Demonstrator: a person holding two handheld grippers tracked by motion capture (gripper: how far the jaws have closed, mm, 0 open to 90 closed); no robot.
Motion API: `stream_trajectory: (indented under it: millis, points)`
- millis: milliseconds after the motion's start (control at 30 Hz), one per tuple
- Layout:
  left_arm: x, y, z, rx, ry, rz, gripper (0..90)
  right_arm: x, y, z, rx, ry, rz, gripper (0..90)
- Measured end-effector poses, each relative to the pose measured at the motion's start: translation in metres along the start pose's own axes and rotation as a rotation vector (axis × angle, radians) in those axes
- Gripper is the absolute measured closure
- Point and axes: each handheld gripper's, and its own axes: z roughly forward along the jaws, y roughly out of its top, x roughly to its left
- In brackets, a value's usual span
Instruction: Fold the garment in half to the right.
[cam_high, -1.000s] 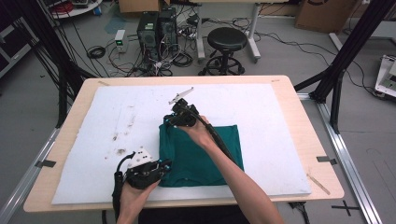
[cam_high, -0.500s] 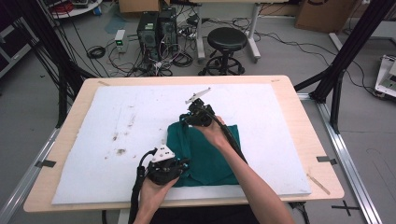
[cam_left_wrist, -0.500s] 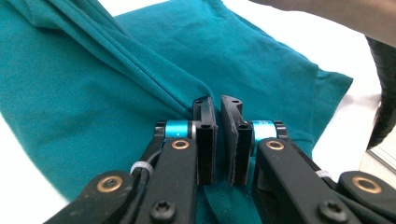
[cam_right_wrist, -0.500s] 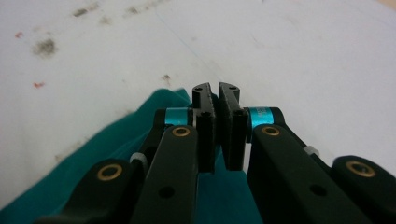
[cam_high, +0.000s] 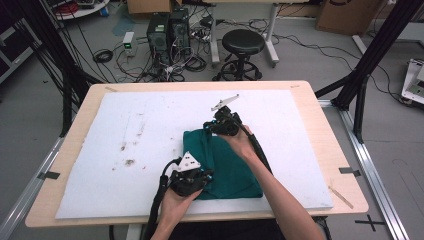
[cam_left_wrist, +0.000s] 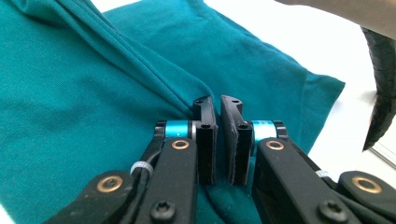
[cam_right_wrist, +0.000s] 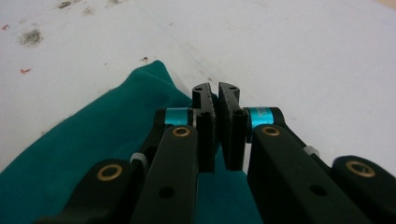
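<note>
Bright even light, soft shadows, slightly blurred.

Left tongs (cam_high: 202, 176) jaws closed; right tongs (cam_high: 214, 126) jaws closed, forearm extended.

Folded cloth (cam_high: 227, 162) lies on the sheet (cam_high: 125, 145) covering the table (cam_high: 320, 125), lower centre of frame. Left claw (cam_high: 205, 175) at the cloth's lower-left edge; right claw (cam_high: 210, 126) at its upper edge, apparently pinching it. Stool (cam_high: 242, 42) behind the table.

- It was a lab or robotics workroom.
- Computer towers (cam_high: 167, 31) sat on the floor amid tangled cables (cam_high: 145, 62).
- Black frame struts (cam_high: 372, 52) flanked a wooden bench (cam_high: 320, 107).
- A round stool (cam_high: 243, 42) stood behind; cardboard boxes (cam_high: 345, 15) sat farther back.
</note>
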Motion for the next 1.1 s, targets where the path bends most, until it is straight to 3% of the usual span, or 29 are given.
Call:
stream_trajectory:
  millis: [200,367,1100]
  points:
    - [-0.01,0.009,0.013,0.022,-0.007,0.022,84.3,-0.012,-0.009,-0.011,-0.004,-0.007,0.03,86.9]
    - [-0.018,0.016,0.022,0.028,-0.02,0.04,84.3,-0.017,-0.015,-0.02,0.0,-0.024,0.026,86.9]
    - [-0.041,0.027,0.053,0.036,-0.067,0.058,84.2,-0.044,-0.051,-0.046,-0.006,-0.075,0.08,87.0]
